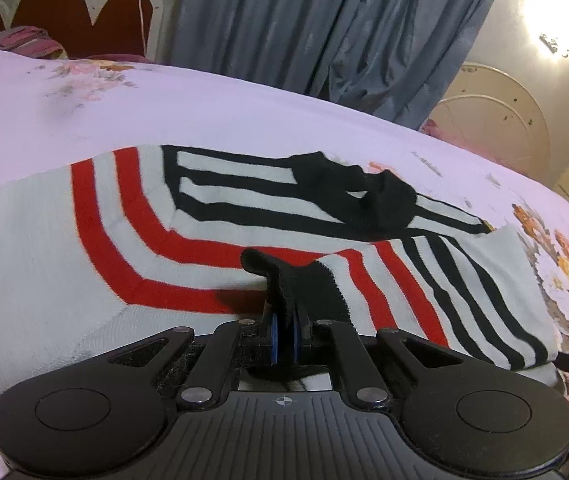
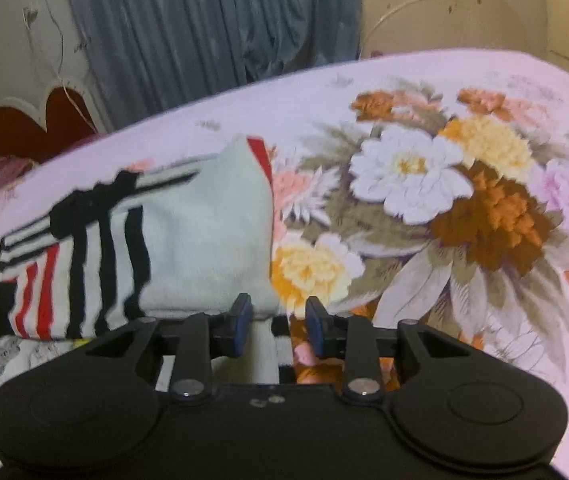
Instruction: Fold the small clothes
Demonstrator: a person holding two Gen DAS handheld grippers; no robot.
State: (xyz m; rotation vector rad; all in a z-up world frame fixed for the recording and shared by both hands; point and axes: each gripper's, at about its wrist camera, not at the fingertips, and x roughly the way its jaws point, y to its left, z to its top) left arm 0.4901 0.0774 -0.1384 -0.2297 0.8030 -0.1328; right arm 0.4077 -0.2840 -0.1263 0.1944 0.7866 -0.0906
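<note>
My left tool (image 1: 284, 320) pinches the striped sweater's (image 1: 204, 240) black cuff (image 1: 296, 284); my right tool (image 2: 278, 320) gapes over its hem on the floral bed (image 2: 404, 200), curtain (image 2: 204, 32) behind.

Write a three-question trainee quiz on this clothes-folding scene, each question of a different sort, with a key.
1. True or false: the left hand-held gripper is shut on black trim of the striped sweater.
2. Multiple choice: the sweater lies on A) a wooden table, B) a floral bedsheet, C) a bare floor.
3. Fill in: between the open jaws of the right hand-held gripper lies the sweater's pale ___.

Key: 1 true; 2 B; 3 edge.
</note>
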